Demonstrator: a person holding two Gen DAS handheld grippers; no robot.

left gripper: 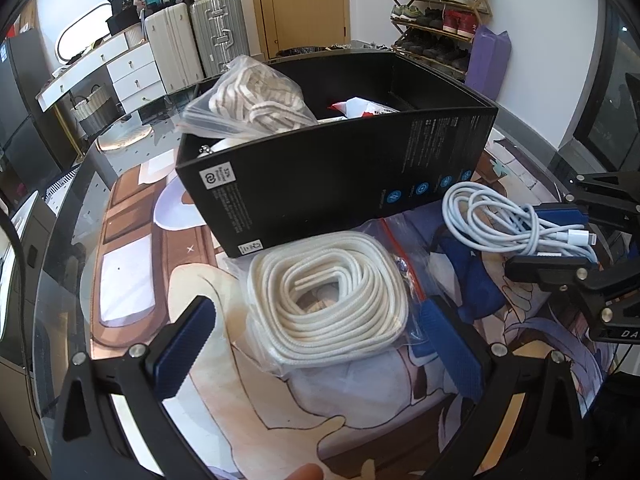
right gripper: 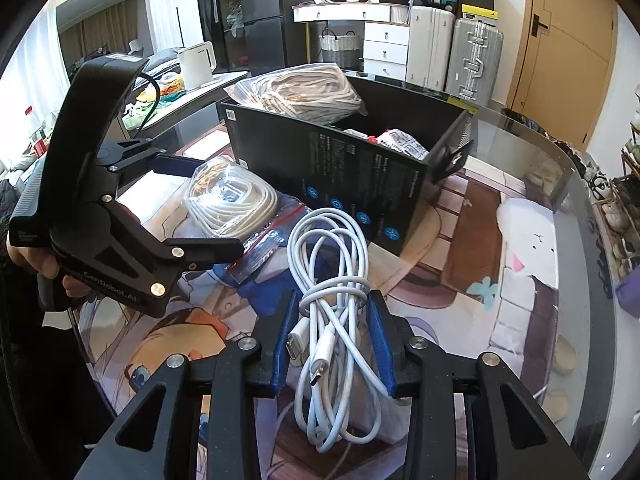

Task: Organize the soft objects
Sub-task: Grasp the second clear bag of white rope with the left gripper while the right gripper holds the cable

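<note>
A coil of white rope in a clear zip bag [left gripper: 332, 296] [right gripper: 232, 200] lies on the printed mat in front of a black cardboard box [left gripper: 332, 184] [right gripper: 360, 184]. My left gripper [left gripper: 316, 344] [right gripper: 196, 212] is open and straddles the bag, and its pads do not press on it. To the right, my right gripper [right gripper: 334, 336] [left gripper: 560, 240] is shut on a bundled white charging cable [right gripper: 332, 248] [left gripper: 520, 224], whose plugs hang between the blue pads. A second bag of pale cord [left gripper: 256, 100] [right gripper: 304, 92] sticks out of the box's left end. A red-and-white packet [left gripper: 360, 108] [right gripper: 400, 140] lies inside.
The mat covers a round glass table [left gripper: 72, 216] [right gripper: 540, 148] whose rim curves close on both sides. A hand [right gripper: 48, 264] holds the left gripper's handle. Behind the table are suitcases [left gripper: 216, 28], a white dresser [left gripper: 132, 68], a shoe rack [left gripper: 440, 12] and a white kettle [right gripper: 198, 64].
</note>
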